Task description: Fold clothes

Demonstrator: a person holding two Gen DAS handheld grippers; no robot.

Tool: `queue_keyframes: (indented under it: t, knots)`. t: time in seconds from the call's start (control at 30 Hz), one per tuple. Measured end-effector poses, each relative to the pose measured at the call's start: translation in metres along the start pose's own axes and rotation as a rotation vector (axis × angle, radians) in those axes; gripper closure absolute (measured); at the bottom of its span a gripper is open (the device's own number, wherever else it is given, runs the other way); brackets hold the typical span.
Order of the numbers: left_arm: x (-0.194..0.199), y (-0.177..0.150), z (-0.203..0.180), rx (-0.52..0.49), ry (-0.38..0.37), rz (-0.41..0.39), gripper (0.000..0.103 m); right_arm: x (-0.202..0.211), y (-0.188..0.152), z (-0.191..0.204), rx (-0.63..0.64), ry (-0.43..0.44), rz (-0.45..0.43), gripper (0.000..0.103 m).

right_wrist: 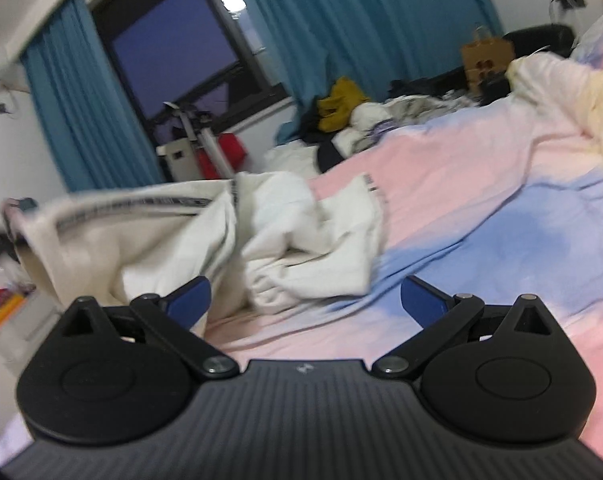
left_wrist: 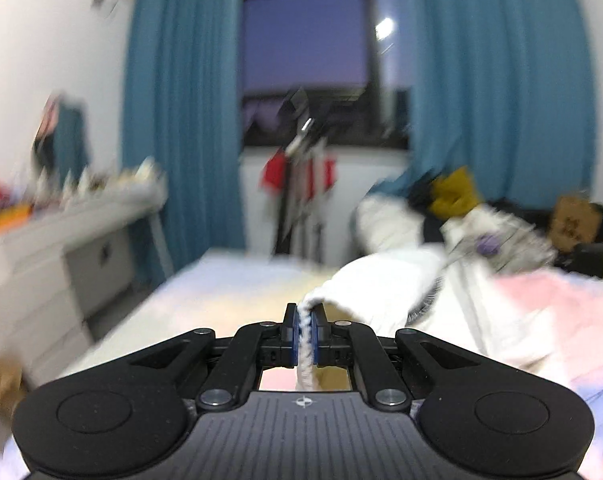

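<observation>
A cream-white garment (right_wrist: 293,232) with a dark printed stripe lies crumpled on a pink and blue bedsheet (right_wrist: 481,200). In the left wrist view my left gripper (left_wrist: 306,330) is shut on an edge of this white garment (left_wrist: 385,284), which trails off to the right over the bed. In the right wrist view my right gripper (right_wrist: 305,300) stands open just above the sheet, in front of the crumpled pile, with nothing between its fingers. One end of the garment is lifted at the far left of that view.
A heap of other clothes (right_wrist: 365,116), with a mustard-yellow piece (right_wrist: 339,104) on it, lies at the bed's far end below blue curtains (right_wrist: 341,16). A brown paper bag (right_wrist: 487,58) stands behind. A white dresser (left_wrist: 61,248) runs along the left wall, a drying rack (left_wrist: 301,184) by the window.
</observation>
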State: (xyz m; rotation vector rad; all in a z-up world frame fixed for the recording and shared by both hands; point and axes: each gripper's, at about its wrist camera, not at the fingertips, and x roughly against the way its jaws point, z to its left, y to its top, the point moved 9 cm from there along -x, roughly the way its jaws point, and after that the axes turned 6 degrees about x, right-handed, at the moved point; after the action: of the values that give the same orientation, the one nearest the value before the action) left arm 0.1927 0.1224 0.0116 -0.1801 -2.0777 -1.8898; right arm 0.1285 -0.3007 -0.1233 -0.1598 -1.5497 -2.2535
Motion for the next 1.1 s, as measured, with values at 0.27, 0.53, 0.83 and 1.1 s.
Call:
queue_keyframes:
  t: [0.27,0.53,0.83,1.1]
  knots:
    - [-0.011,-0.051,0.134,0.166,0.027,0.137,0.090,-0.014,-0.031,0.061,0.180,0.104,0.098,0.000]
    - [-0.022,-0.063,0.109,0.258,-0.047,0.174,0.080,-0.042,-0.047,0.107,0.100,0.261,0.137,0.005]
    - [-0.013,-0.076,0.102,0.401,-0.102,0.321,0.072,-0.119,-0.065,0.152,-0.075,0.331,0.262,0.019]
    - [0.035,-0.043,0.122,0.592,-0.210,0.180,0.059,-0.121,-0.083,0.150,-0.112,0.353,0.299,0.045]
